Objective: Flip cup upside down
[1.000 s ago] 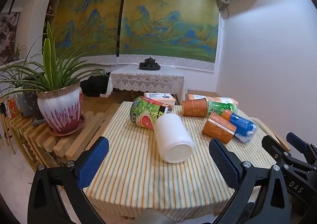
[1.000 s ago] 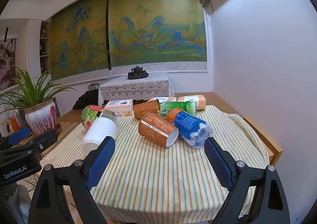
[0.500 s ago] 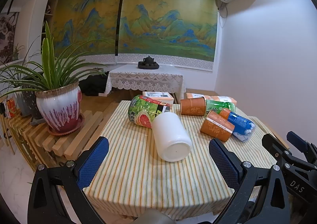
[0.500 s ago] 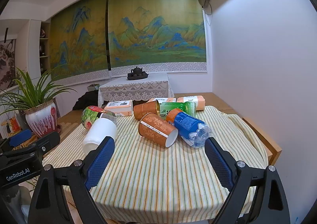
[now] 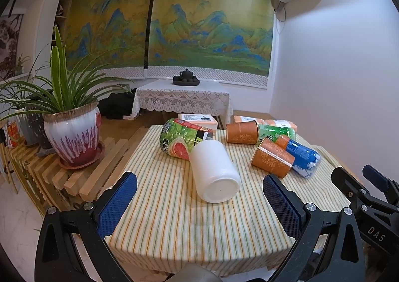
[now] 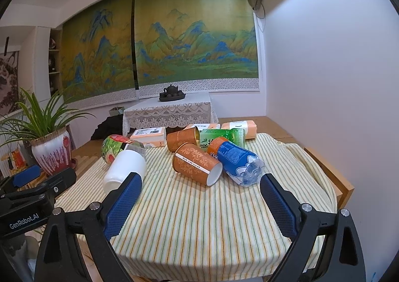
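Note:
A white cup lies on its side on the striped tablecloth, its flat base toward me; it also shows in the right wrist view. Two orange paper cups lie on their sides: one near, one farther back. My left gripper is open and empty, just short of the white cup. My right gripper is open and empty, short of the near orange cup.
A green grapefruit can, a green tea bottle and a blue bottle lie among the cups. Flat packets lie at the table's far edge. A potted plant stands on a slatted bench at the left.
Both views have drifted slightly; the cups sit a little lower and nearer in the frames. Both grippers stay open and nothing on the table has moved.

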Tool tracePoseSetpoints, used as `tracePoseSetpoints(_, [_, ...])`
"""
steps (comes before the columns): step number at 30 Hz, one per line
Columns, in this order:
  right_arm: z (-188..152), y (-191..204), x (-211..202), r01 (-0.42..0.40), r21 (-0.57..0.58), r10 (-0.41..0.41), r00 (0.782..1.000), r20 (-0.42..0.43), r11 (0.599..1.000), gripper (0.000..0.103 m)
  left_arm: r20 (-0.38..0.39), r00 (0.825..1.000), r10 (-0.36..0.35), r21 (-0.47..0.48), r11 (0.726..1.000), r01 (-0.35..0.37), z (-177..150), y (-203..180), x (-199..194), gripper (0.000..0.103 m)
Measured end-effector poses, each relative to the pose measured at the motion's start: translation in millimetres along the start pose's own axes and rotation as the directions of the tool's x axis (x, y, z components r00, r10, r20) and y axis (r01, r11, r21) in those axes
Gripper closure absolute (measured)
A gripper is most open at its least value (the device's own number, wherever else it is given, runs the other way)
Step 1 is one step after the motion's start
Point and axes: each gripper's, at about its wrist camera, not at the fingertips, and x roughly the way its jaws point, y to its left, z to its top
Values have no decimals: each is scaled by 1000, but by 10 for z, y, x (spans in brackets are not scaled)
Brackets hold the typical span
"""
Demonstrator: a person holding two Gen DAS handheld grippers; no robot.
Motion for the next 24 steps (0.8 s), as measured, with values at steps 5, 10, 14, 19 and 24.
tracePoseSetpoints(5, [-6,-23,18,-2,2,2,1000,-5,1000,9,-8,1000,-1,-1,1000,1,-5,-19,31,1])
tracePoseSetpoints(10, [-9,-27,25,1,3,-1,1000,-5,1000,9,-12,1000,1,-3,1000,-1,-1,-25,60,1])
tracePoseSetpoints(14, [-28,-42,31,2,6,-2,1000,-7,1000,9,-16,1000,-2,0,1000,2,4,-33,84,1])
tracePoseSetpoints(19, [-39,-53,38,3,5,-3,1000,-13,1000,9,-22,1000,-1,2,1000,1,9,-55,141,1])
tracePoseSetpoints(24, [-46,-84,52,5,11,-5,1000,-18,1000,9,-52,999,3,-8,1000,-3,-8,-43,282,1])
